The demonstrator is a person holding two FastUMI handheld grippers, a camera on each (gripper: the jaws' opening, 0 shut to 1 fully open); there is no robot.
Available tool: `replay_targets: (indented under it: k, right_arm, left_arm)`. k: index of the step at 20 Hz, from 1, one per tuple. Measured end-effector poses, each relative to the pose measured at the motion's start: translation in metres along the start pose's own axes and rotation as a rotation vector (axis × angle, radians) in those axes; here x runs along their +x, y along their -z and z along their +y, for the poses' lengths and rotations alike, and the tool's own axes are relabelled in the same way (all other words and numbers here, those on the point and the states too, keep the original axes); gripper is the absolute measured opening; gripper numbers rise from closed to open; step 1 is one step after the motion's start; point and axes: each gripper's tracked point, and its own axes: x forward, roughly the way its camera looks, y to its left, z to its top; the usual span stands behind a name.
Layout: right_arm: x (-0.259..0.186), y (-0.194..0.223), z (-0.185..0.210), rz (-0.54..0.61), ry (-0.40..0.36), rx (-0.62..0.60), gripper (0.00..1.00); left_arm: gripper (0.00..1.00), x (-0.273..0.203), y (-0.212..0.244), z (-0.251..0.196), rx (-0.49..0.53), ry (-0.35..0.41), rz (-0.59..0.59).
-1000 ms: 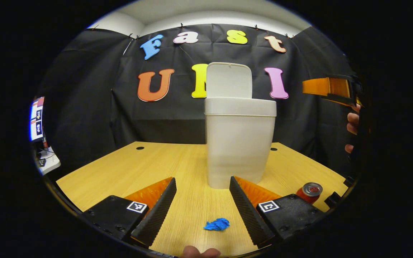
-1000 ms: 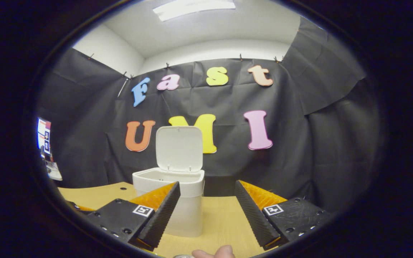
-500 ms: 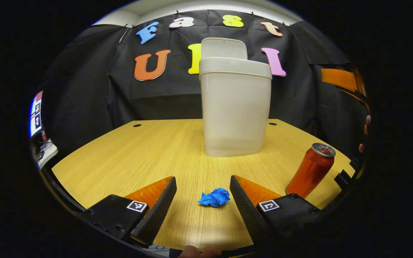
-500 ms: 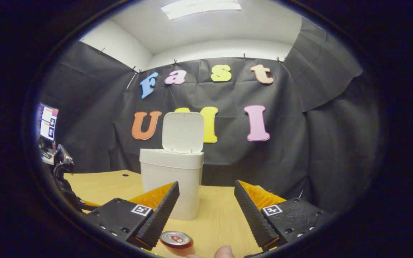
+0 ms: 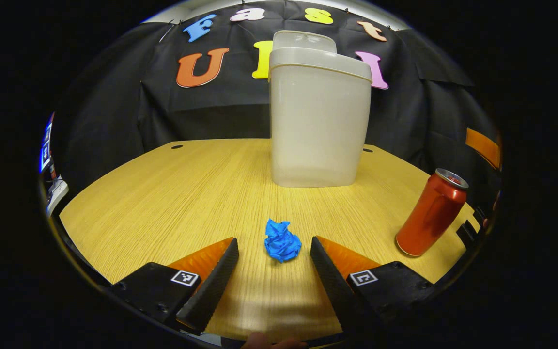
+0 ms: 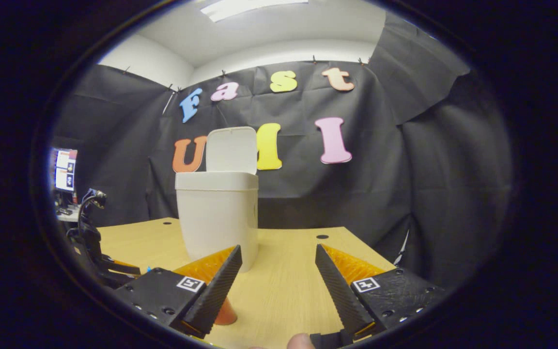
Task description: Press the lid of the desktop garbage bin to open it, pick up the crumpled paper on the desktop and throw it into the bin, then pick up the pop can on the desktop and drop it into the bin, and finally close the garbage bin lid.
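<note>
- Wooden desktop [image 5: 172, 194] in front of you carries all three task things; take the bin [image 5: 318, 121] as your landmark, standing at the far middle with its lid [image 6: 231, 149] raised upright behind the rim.
- Your left gripper [image 5: 271, 271] is spread wide, grasping nothing; the crumpled paper [image 5: 282, 240] lies on the near side of the bin, just ahead of the gap between the fingers.
- Judge the paper light and soft: it should squash, so close across its bulk.
- Your right gripper [image 6: 279, 278] is likewise parted and empty.
- Right of the bin, nearer you, the pop can [image 5: 431, 212] stands upright, close to the desk's edge; likely smooth and easily dented, so grip mid-body.
- Open desk lies left of the bin.
</note>
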Motion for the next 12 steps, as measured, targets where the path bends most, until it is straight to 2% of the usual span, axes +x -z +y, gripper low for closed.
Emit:
replay_targets:
  k: [3,6,10,12]
  right_arm:
    - [-0.005,0.018,0.005,0.052,-0.025,0.030,0.94]
    - [-0.015,0.021,0.002,0.035,-0.025,0.044,0.95]
    - [-0.027,0.015,0.020,0.013,-0.041,0.074,0.95]
    - [-0.031,0.017,0.037,0.025,-0.072,0.059,0.95]
  left_arm:
    - [0.94,0.005,0.000,0.005,0.006,-0.008,0.019]
    - [0.86,0.005,0.000,0.007,0.002,-0.010,0.032]
    - [0.69,0.004,0.001,0.012,0.004,-0.021,0.038]
    - [0.53,0.004,0.000,0.012,0.000,-0.023,0.036]
